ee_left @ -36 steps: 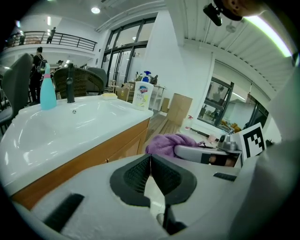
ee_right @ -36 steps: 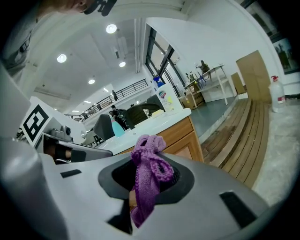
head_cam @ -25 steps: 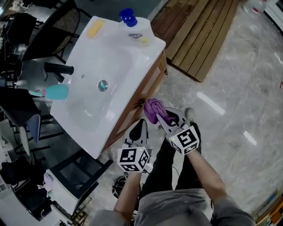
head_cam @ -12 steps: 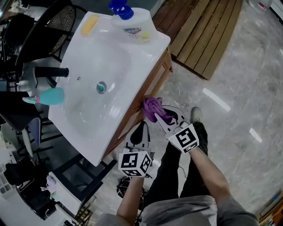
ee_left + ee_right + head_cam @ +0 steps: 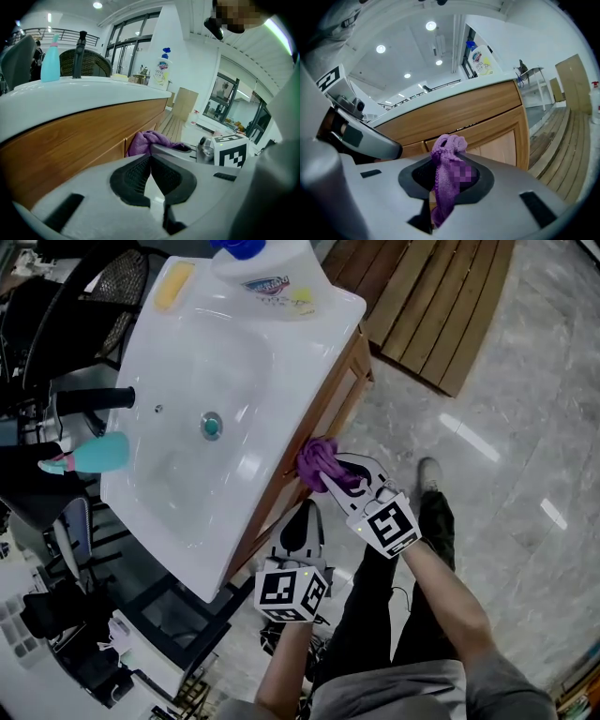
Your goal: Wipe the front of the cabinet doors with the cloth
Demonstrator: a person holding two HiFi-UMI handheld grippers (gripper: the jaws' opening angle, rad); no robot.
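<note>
Head view: a white counter (image 5: 253,343) with a sunken basin is seen from above, with the wooden cabinet (image 5: 328,399) showing under its right edge. The purple cloth (image 5: 317,460) is clenched in the right gripper (image 5: 328,472) and is held up to the cabinet front just below that edge, about midway along it. The left gripper (image 5: 302,514) is held just beside it, nearer the person, and points at the same front. A blue-capped bottle (image 5: 272,273) stands at the counter's far corner, and a teal bottle (image 5: 98,454) lies at its left edge by a black faucet (image 5: 94,399).

Left gripper view: the jaws are pressed together with nothing between them. Beyond their tips the cloth (image 5: 147,140) is seen bunched against the wood, by a seam in the cabinet front.

Right gripper view: the jaws are closed on the cloth (image 5: 449,146), which is gathered into a knob above the jaws and trails down between them. The cabinet doors (image 5: 497,140) lie straight ahead; whether the cloth touches them cannot be told here.
</note>
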